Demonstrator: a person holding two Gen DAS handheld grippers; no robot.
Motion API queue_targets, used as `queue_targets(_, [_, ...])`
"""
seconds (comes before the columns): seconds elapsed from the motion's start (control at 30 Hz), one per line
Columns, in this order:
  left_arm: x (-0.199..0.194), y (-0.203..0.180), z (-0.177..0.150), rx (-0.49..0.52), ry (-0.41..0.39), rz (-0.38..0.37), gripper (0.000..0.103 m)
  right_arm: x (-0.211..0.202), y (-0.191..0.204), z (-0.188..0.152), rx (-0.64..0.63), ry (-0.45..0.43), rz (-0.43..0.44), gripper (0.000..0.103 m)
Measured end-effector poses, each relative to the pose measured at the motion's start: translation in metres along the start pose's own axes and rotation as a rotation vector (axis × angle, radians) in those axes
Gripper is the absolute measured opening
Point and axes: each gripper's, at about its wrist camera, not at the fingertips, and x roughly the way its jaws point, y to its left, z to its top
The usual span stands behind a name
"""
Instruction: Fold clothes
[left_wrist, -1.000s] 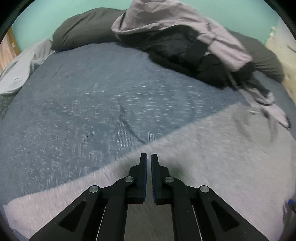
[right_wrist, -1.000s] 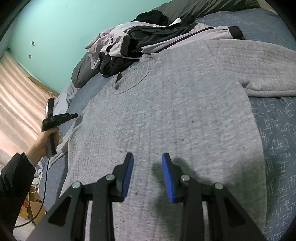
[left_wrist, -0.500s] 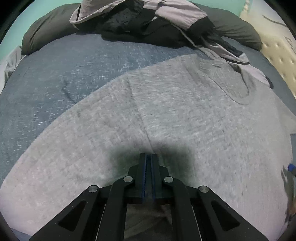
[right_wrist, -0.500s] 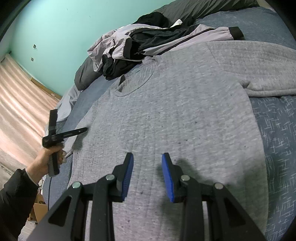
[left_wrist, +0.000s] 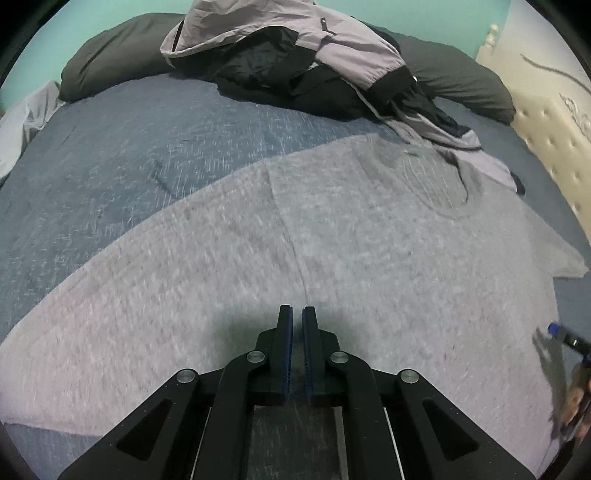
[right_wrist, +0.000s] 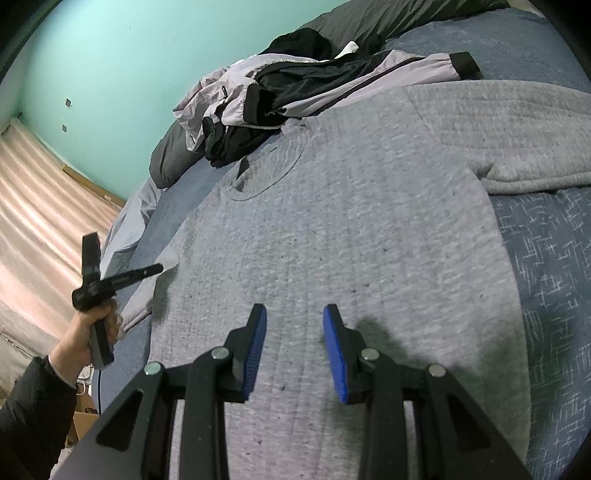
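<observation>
Fingers of the left gripper (left_wrist: 297, 321) are sitting pressed nearly together, gripping nothing, above the grey sweatshirt (left_wrist: 369, 251) that is lying spread flat on the blue bed (left_wrist: 147, 140). Opposite, the right gripper (right_wrist: 294, 325) is hovering spread wide over the same sweatshirt. Beyond its collar, a lilac and black jacket (left_wrist: 314, 55) is lying crumpled against dark pillows (left_wrist: 110, 55).
</observation>
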Motion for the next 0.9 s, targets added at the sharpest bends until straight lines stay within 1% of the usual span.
queue_targets(0.07, [0.007, -0.001, -0.006, -0.010, 0.025, -0.008, 0.005, -0.001, 0.000, 0.000, 0.003, -0.002, 0.002, 0.032])
queue_targets(0.17, [0.018, -0.004, -0.011, -0.033, 0.042, -0.036, 0.005, -0.002, -0.001, 0.001, 0.010, -0.005, 0.005, 0.032])
queue_targets(0.23, [0.015, -0.007, -0.012, -0.030, 0.026, -0.046, 0.005, -0.002, -0.002, 0.001, 0.014, -0.006, 0.007, 0.032])
queue_targets(0.3, [0.007, -0.004, -0.010, -0.038, 0.003, -0.040, 0.005, -0.003, -0.003, 0.001, 0.019, -0.008, 0.009, 0.032])
queue_targets(0.43, [-0.010, 0.017, -0.010, -0.111, -0.042, -0.002, 0.005, -0.004, -0.005, 0.002, 0.028, -0.012, 0.013, 0.032])
queue_targets(0.5, [-0.010, 0.025, -0.014, -0.130, -0.033, 0.020, 0.005, -0.005, -0.005, 0.002, 0.032, -0.014, 0.016, 0.032])
queue_targets(0.63, [0.004, 0.031, -0.025, -0.146, 0.000, 0.008, 0.005, -0.006, -0.004, 0.003, 0.030, -0.018, 0.019, 0.032])
queue_targets(0.67, [0.009, 0.028, -0.027, -0.143, 0.014, -0.008, 0.005, -0.006, -0.004, 0.003, 0.029, -0.018, 0.020, 0.032])
queue_targets(0.7, [0.016, 0.023, -0.030, -0.122, 0.036, -0.004, 0.005, -0.005, -0.004, 0.003, 0.029, -0.017, 0.019, 0.032])
queue_targets(0.73, [0.018, 0.019, -0.032, -0.102, 0.038, 0.013, 0.006, -0.005, -0.003, 0.003, 0.028, -0.015, 0.019, 0.032])
queue_targets(0.8, [0.013, 0.016, -0.033, -0.097, 0.012, 0.019, 0.006, -0.005, -0.004, 0.003, 0.030, -0.015, 0.018, 0.032])
queue_targets(0.87, [0.004, 0.021, -0.033, -0.132, -0.016, 0.010, 0.006, -0.005, -0.004, 0.003, 0.032, -0.016, 0.018, 0.032])
queue_targets(0.9, [-0.002, 0.023, -0.035, -0.145, -0.039, 0.024, 0.006, -0.005, -0.004, 0.003, 0.033, -0.016, 0.018, 0.032])
